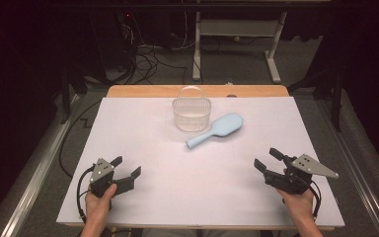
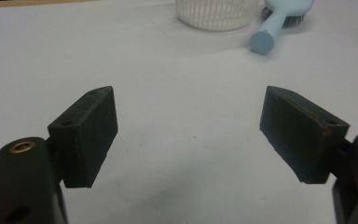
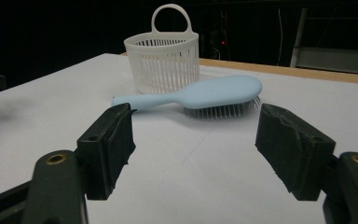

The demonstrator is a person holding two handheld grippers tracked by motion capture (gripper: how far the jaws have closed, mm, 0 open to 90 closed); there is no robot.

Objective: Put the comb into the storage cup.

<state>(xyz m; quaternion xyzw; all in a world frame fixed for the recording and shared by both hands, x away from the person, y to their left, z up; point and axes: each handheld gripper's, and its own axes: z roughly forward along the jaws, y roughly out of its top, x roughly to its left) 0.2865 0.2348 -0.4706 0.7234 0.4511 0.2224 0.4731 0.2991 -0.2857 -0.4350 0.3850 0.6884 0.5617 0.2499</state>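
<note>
Both grippers, left [image 1: 127, 173] and right [image 1: 269, 160], jaws open over bare table [image 1: 187, 177]; hairbrush [image 1: 217, 129] beyond.

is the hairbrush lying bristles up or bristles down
Bristles down. In the right gripper view the light blue hairbrush rests on the table with its bristles against the white surface and its smooth back facing up, beside the basket.

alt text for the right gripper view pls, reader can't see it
A light blue hairbrush lies bristles-down on a white table, handle pointing left, just beyond the open, empty jaws of the right gripper. Behind the brush stands a white slatted basket with a loop handle, against a dark background.
</note>
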